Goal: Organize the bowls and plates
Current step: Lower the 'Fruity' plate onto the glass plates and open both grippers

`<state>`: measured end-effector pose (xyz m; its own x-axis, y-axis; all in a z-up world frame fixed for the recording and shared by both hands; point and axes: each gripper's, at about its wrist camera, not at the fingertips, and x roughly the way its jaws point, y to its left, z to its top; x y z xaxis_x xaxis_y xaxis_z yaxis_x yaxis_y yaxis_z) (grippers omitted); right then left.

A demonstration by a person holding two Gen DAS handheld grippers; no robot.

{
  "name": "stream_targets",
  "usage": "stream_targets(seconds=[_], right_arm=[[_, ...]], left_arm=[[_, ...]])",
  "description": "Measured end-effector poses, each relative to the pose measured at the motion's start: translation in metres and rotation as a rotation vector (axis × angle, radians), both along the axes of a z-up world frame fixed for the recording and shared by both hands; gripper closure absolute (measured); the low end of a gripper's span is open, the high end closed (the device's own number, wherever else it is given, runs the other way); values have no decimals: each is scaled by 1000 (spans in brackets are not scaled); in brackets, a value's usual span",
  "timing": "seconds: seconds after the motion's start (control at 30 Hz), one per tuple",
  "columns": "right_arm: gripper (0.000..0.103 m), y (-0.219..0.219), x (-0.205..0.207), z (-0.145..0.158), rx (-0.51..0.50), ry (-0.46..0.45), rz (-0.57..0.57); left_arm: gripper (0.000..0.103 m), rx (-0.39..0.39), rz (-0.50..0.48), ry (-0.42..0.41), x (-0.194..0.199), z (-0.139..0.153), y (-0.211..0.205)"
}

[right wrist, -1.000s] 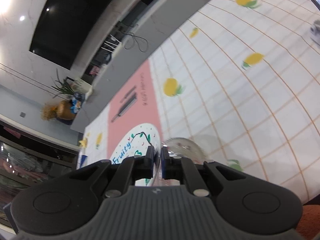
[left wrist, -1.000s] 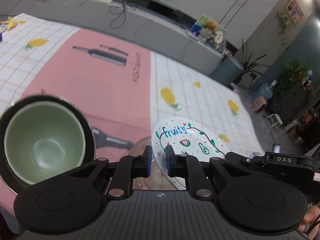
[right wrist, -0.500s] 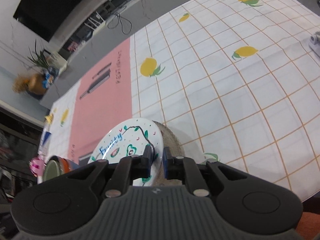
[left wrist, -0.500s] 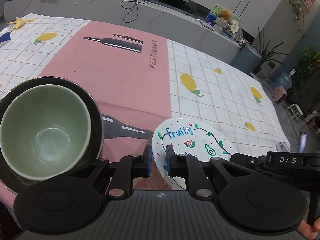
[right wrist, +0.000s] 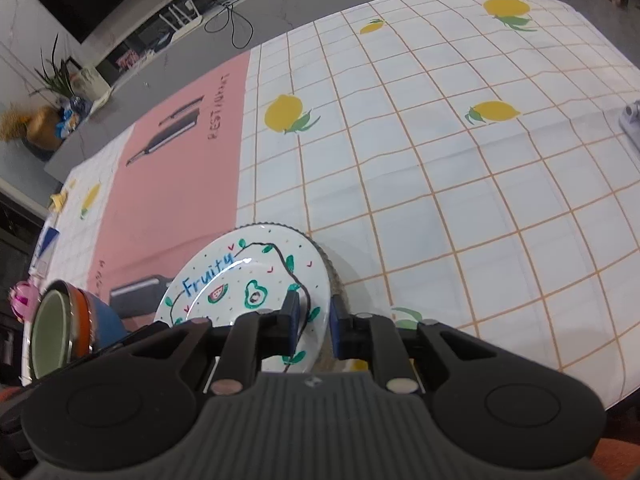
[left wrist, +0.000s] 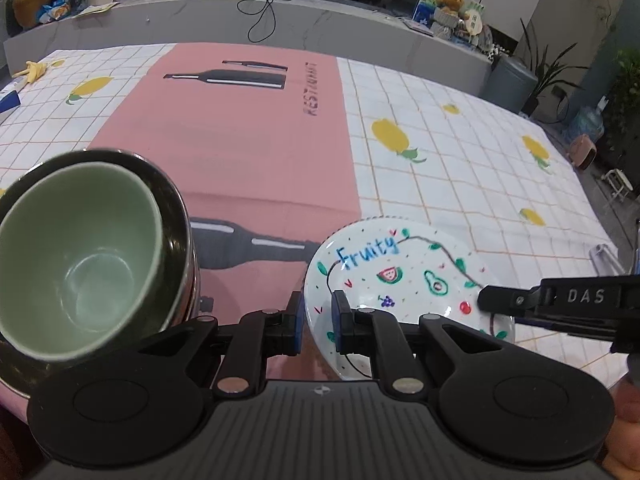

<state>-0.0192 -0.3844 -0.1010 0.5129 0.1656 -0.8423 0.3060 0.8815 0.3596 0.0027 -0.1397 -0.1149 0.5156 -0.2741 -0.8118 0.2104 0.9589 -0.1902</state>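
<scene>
A white plate (left wrist: 400, 276) painted with "Fruity" and fruit lies near the table's front edge on something with a ribbed rim (right wrist: 329, 268). My left gripper (left wrist: 318, 316) straddles the plate's left rim, one pad outside and one over the plate, with a gap showing. My right gripper (right wrist: 314, 316) straddles the plate (right wrist: 240, 280) at its right rim; its jaws are opening and the pads stand off the rim. One of its fingers (left wrist: 504, 300) reaches over the plate in the left wrist view. To the left, a green bowl (left wrist: 76, 256) sits nested in a dark bowl (left wrist: 176, 236).
The bowl stack (right wrist: 84, 320) shows orange and blue outsides and stands just left of the plate. A pink runner (left wrist: 240, 140) crosses the lemon-print tablecloth (right wrist: 440, 160). A grey counter (left wrist: 320, 16) with cables and a router lies behind the table.
The right gripper's jaws went from shut to parted around the plate's rim. The plate now rests over the ribbed rim. Both views tipped further down toward the table. The left jaws kept their gap.
</scene>
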Motion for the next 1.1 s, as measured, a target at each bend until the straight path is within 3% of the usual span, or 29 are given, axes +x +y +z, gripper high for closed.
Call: stream_targets(seconds=[0.57, 0.93, 1.1], right_arm=[[86, 10, -4, 3, -62, -17, 15], [76, 3, -4, 1, -57, 8, -37], [69, -2, -1, -10, 19, 79, -47]], left_arm=[[88, 14, -8, -4, 0, -3, -3], [87, 24, -16, -3, 0, 0, -4], [75, 70, -36, 54, 2, 0, -9]])
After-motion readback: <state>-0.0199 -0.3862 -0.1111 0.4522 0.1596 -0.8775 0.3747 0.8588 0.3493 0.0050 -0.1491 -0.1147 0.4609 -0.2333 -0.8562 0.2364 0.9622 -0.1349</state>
